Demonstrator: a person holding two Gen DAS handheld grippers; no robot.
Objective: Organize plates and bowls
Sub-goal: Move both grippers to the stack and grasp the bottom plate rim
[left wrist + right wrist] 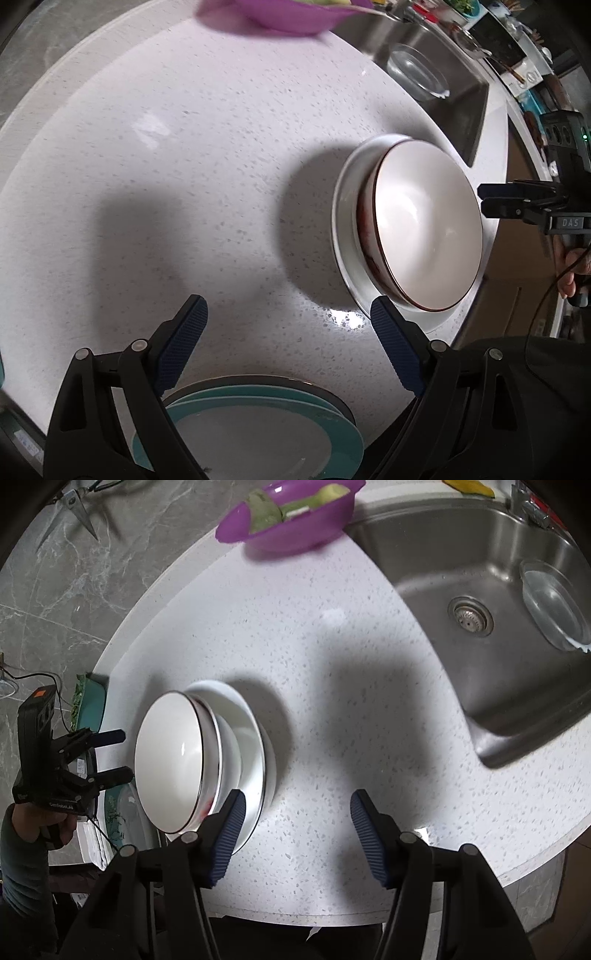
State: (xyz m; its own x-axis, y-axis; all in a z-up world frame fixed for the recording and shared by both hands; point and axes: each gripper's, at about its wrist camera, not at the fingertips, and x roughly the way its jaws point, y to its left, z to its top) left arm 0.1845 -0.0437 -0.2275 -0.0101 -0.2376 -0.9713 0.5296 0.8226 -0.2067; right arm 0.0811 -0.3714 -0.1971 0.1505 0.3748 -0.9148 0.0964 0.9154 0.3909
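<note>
A white bowl with a dark rim [424, 225] sits in a white plate [345, 236] on the speckled counter, right of my left gripper [288, 317], which is open and empty. Teal plates [258, 421] are stacked below its fingers. In the right wrist view the bowl [173, 760] rests on stacked white dishes [247, 746], left of my open, empty right gripper [295, 812]. The right gripper shows in the left wrist view [487, 201] at the bowl's far side, jaws nearly together. The left gripper shows in the right wrist view [118, 755], open beside the bowl.
A purple bowl with green scraps [291, 517] stands at the counter's far edge. A steel sink [480, 635] holds a clear glass bowl [554, 605]. The counter edge [332, 919] runs close below my right gripper. A teal tray [90, 705] lies past the counter's left edge.
</note>
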